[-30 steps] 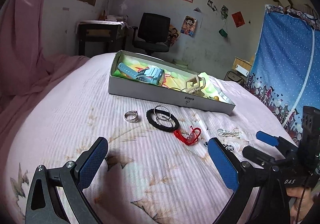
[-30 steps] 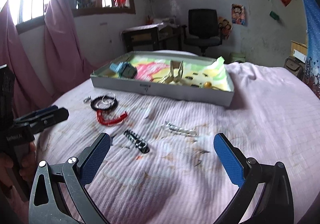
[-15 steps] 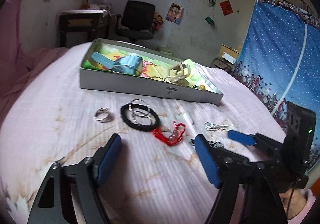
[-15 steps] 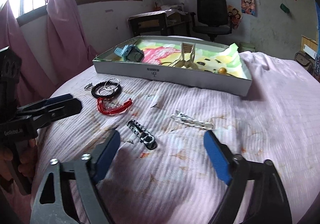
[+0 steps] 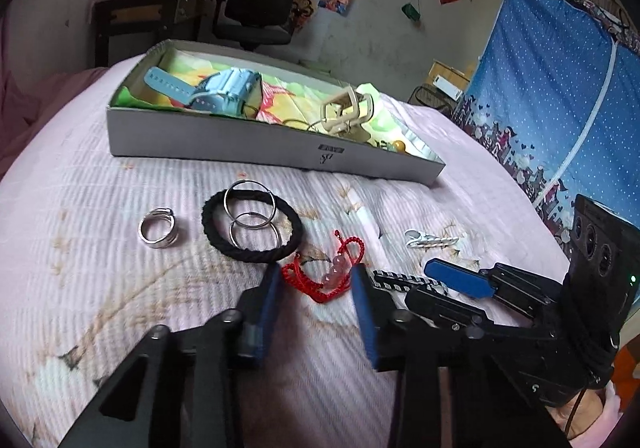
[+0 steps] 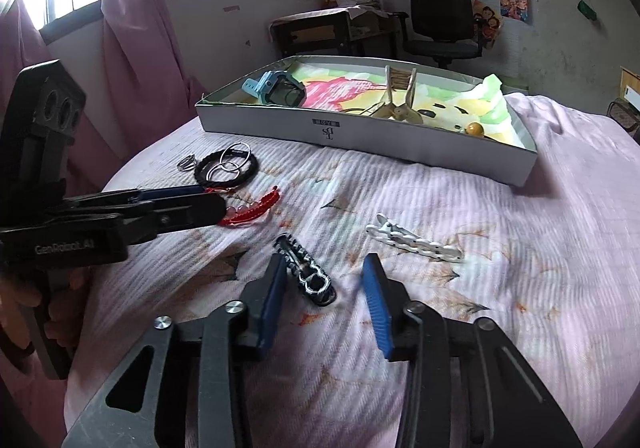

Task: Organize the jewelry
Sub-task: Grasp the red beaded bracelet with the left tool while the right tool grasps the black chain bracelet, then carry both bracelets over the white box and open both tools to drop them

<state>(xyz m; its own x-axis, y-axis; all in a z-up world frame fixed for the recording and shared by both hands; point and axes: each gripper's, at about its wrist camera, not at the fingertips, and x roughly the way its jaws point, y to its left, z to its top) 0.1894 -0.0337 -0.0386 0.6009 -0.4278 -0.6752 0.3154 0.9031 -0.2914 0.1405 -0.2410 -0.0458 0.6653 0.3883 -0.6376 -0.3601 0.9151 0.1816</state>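
Note:
My left gripper [image 5: 316, 280] is low over the pink bedspread. A red cord bracelet with pink beads [image 5: 320, 278] lies between its blue pads, and the jaws are closing around it. My right gripper [image 6: 324, 274] straddles a black-and-white patterned clip [image 6: 306, 272]. Its jaws are closing too, the left pad right beside the clip and the right pad apart from it. Both pieces still lie flat on the bed. Behind them stands the shallow grey box [image 5: 248, 144], which holds a blue watch [image 5: 216, 92] and a beige hair claw [image 5: 348, 112].
A black hair tie [image 5: 252, 226] with two silver hoops [image 5: 250, 204] on it and a silver ring [image 5: 157, 228] lie left of the bracelet. A white clip [image 6: 414, 242] lies to the right. Beyond the bed are a desk, an office chair and a blue curtain.
Both grippers have moved forward and down toward the bed. Their jaws have narrowed from wide open, the left around the red bracelet, the right around the patterned clip.

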